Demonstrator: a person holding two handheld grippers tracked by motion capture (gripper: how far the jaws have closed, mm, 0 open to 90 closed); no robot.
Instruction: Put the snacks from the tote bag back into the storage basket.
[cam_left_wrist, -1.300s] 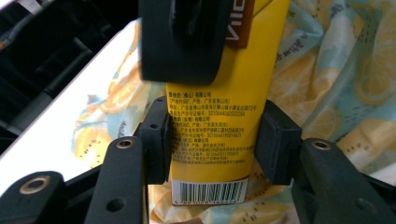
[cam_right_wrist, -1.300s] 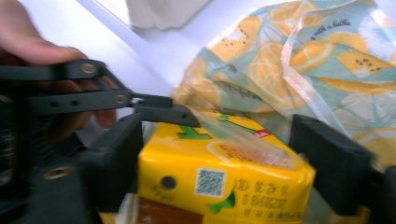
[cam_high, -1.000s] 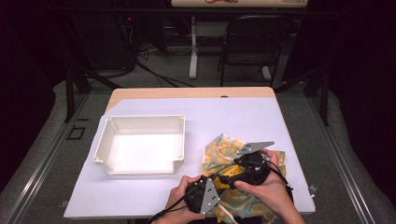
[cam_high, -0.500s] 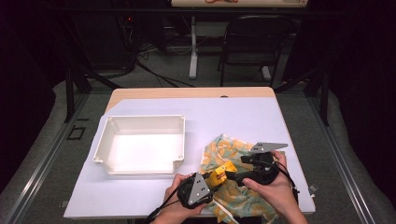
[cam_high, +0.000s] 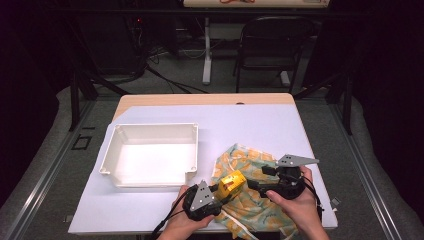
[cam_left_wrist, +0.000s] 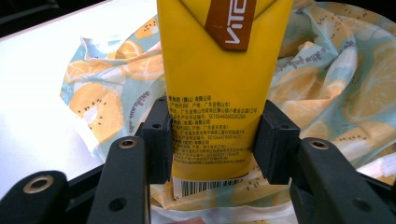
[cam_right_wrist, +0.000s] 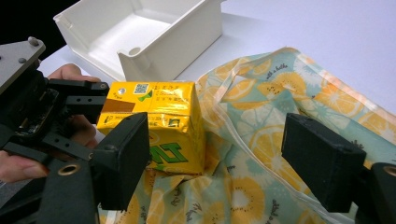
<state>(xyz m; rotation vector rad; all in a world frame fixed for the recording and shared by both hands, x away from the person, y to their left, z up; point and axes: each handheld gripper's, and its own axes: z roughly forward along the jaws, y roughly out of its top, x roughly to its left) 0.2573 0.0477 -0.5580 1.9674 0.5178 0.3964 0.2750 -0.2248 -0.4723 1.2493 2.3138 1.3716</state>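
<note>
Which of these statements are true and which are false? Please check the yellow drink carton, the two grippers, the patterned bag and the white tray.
1. The left gripper is shut on the yellow drink carton. True.
2. The right gripper is clamped on the patterned bag. False: its jaws stand wide open, with the bag lying between and beneath them.
3. The carton lies inside the white tray. False: it is held over the bag, beside the tray.
4. The white tray holds nothing. True.
5. The patterned bag hangs off the far edge of the table. False: it lies near the person's side, by the right hand.
</note>
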